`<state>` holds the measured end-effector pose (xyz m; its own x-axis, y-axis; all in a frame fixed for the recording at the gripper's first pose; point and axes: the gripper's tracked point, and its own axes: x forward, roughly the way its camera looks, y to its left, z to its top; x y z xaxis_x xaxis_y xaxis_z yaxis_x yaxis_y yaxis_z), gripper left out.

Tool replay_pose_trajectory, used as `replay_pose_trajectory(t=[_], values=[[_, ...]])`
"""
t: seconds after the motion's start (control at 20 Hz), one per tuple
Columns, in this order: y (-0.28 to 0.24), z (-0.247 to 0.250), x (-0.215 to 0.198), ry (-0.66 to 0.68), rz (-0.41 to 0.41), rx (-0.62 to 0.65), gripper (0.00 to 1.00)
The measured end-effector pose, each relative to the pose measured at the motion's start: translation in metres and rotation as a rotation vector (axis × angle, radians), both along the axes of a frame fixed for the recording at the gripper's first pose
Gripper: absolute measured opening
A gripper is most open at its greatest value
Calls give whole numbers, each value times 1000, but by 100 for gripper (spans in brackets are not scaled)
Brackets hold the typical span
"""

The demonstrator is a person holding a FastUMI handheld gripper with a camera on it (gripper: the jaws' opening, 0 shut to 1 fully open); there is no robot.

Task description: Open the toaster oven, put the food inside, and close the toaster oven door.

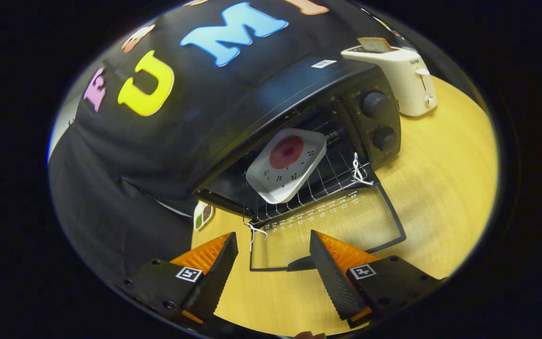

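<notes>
A black toaster oven [299,101] stands on the wooden table with its glass door [327,226] folded down flat. A white square plate [286,165] carrying a round reddish food piece [286,151] rests on the wire rack [332,176], half inside the oven mouth. My gripper [273,256] is open, its fingers spread wide just in front of the lowered door's outer edge, with nothing between them. The door's handle edge lies between the fingertips.
A white pop-up toaster [400,77] with a slice of bread in it stands beyond the oven's knob side. White strings [359,172] hang at both door hinges. A small sticker [203,214] lies on the table [440,188] by the oven's other corner.
</notes>
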<state>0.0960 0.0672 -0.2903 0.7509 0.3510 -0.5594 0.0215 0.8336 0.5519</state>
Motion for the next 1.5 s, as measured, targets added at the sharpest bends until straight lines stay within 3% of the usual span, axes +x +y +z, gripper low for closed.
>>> replay_pose_trajectory(t=[0.15, 0.4, 0.95, 1.25, 1.5], values=[[1, -8, -13, -21, 47, -195, 98], [-7, -49, -37, 80, 151, -481, 98], [-17, -114, -53, 282, 135, -570, 98], [-21, -121, -28, 279, 61, -542, 99], [-19, -126, -23, 262, 94, -603, 98]])
